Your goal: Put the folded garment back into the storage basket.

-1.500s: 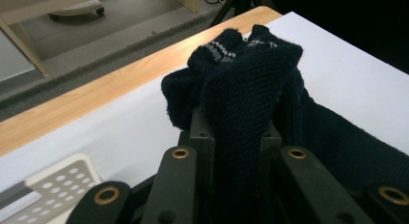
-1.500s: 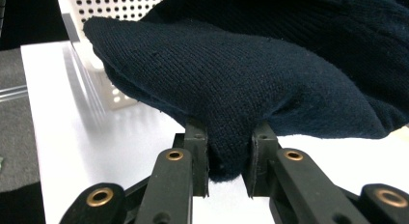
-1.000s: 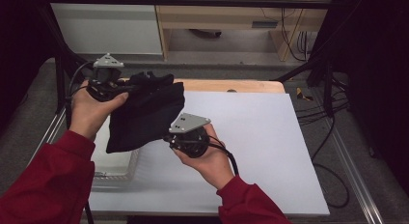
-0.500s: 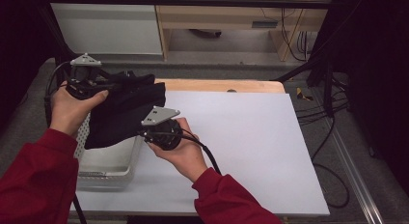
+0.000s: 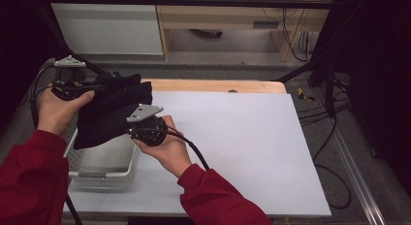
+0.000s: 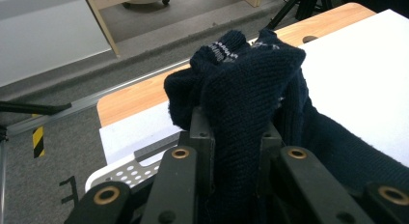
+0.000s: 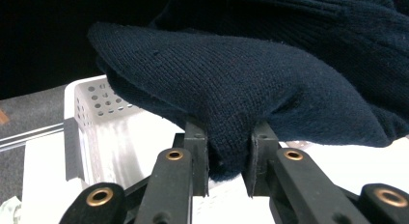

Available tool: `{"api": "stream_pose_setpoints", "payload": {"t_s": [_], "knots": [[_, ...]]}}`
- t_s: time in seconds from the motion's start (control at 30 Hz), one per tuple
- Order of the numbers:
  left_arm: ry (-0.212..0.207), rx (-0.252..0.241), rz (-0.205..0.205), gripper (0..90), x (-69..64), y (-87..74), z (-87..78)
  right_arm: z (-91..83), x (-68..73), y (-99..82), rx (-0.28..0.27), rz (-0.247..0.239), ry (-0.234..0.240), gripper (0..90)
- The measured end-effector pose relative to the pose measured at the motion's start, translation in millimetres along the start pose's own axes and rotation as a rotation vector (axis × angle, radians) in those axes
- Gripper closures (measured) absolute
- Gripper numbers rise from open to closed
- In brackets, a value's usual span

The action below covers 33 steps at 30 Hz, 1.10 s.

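A dark navy knitted garment (image 5: 109, 111) hangs folded between both grippers, above a white perforated basket (image 5: 104, 168) at the table's left edge. My left gripper (image 5: 92, 87) is shut on the garment's upper end; in the left gripper view the knit (image 6: 241, 113) bunches up between the black jaws. My right gripper (image 5: 128, 130) is shut on a lower fold, and in the right gripper view the cloth (image 7: 226, 103) drapes over the jaws with the basket wall (image 7: 96, 118) just behind.
The white table top (image 5: 232, 142) spreads to the right of the basket, with a wooden strip (image 5: 218, 85) along its far edge. Cables (image 5: 329, 108) trail on the floor at the right. A metal rail (image 5: 354, 167) runs beside the table.
Both grippers have carried the garment leftward, off the white table top, until it hangs over the basket. Both stay shut on it.
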<state>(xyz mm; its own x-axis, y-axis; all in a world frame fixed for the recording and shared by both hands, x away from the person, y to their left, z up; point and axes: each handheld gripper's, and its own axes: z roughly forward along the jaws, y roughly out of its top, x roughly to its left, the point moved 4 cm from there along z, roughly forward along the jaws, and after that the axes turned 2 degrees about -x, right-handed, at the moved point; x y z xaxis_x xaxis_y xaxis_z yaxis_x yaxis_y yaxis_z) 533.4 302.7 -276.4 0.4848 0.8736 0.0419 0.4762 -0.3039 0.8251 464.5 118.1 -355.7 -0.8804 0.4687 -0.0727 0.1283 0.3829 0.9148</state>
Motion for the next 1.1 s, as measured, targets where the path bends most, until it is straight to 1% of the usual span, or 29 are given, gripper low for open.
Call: {"api": "stream_pose_setpoints", "payload": {"t_s": [0.2, 0.43, 0.63, 0.73, 0.93, 1.1], "knots": [[0.003, 0.018, 0.002, 76.4, 6.1, -4.5, 2.9, 8.8, 2.3, -3.9, -0.004, 0.024, 0.007, 75.3], [0.006, 0.035, -0.013, 76.4, 13.4, -14.3, 8.7, 19.5, 4.8, -9.6, 0.002, 0.04, 0.015, 75.3], [0.013, 0.056, -0.031, 76.4, 23.7, -25.5, 13.6, 31.1, 10.0, -16.8, 0.019, 0.037, 0.026, 75.3], [0.02, 0.073, -0.031, 76.4, 27.8, -31.1, 16.9, 38.8, 12.4, -20.6, 0.03, 0.037, 0.03, 75.3], [0.036, 0.097, -0.039, 76.4, 33.2, -42.2, 21.0, 52.4, 18.7, -26.1, 0.052, 0.035, 0.038, 75.3], [0.045, 0.127, -0.039, 76.3, 38.1, -51.4, 23.9, 60.2, 23.8, -29.8, 0.066, 0.038, 0.052, 75.3]]}}
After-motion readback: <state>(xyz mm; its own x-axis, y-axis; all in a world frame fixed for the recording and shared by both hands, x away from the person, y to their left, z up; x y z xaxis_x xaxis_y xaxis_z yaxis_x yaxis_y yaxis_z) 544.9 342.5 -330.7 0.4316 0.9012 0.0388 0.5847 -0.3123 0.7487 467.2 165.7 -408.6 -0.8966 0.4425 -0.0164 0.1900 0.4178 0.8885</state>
